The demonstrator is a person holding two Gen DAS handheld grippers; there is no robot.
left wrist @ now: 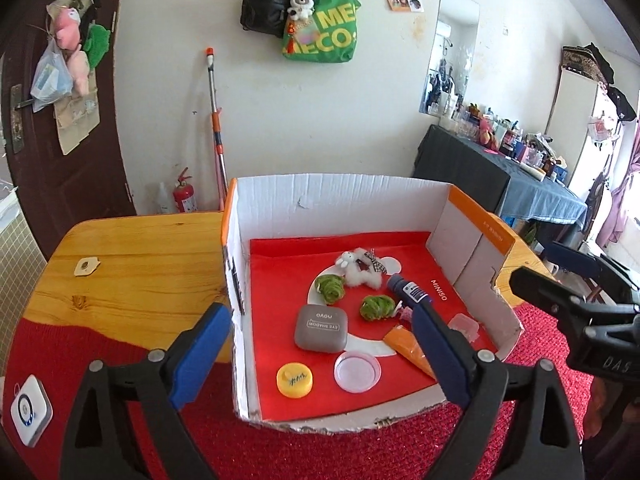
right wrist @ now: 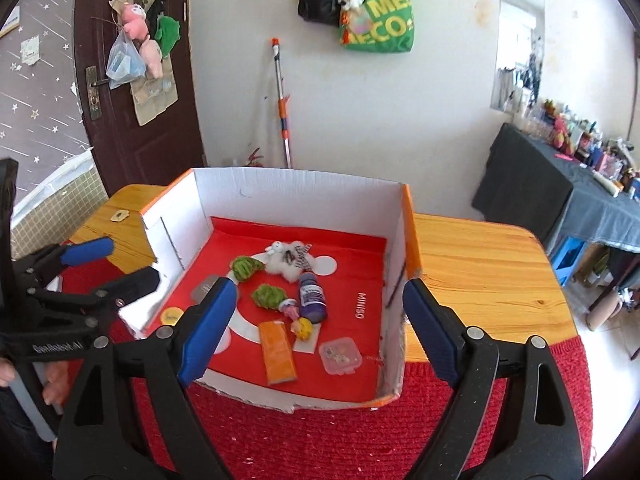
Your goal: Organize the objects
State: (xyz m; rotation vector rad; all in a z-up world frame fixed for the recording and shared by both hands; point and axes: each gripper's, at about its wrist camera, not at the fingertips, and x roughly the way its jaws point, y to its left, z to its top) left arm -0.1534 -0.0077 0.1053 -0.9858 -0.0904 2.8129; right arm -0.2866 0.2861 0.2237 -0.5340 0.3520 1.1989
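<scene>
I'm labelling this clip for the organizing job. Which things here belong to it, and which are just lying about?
Job:
cardboard box
grey eye shadow case
yellow lid
purple bottle
orange pouch
white plush toy

Lying about:
green tote bag
mop handle
fire extinguisher

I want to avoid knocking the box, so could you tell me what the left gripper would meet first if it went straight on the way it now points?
Probably the contents of the cardboard box: the left gripper, jaws open and empty, lines up roughly with the grey eye shadow case. Its left finger sits close to the box's near side wall and might clip it; depth is unclear.
</scene>
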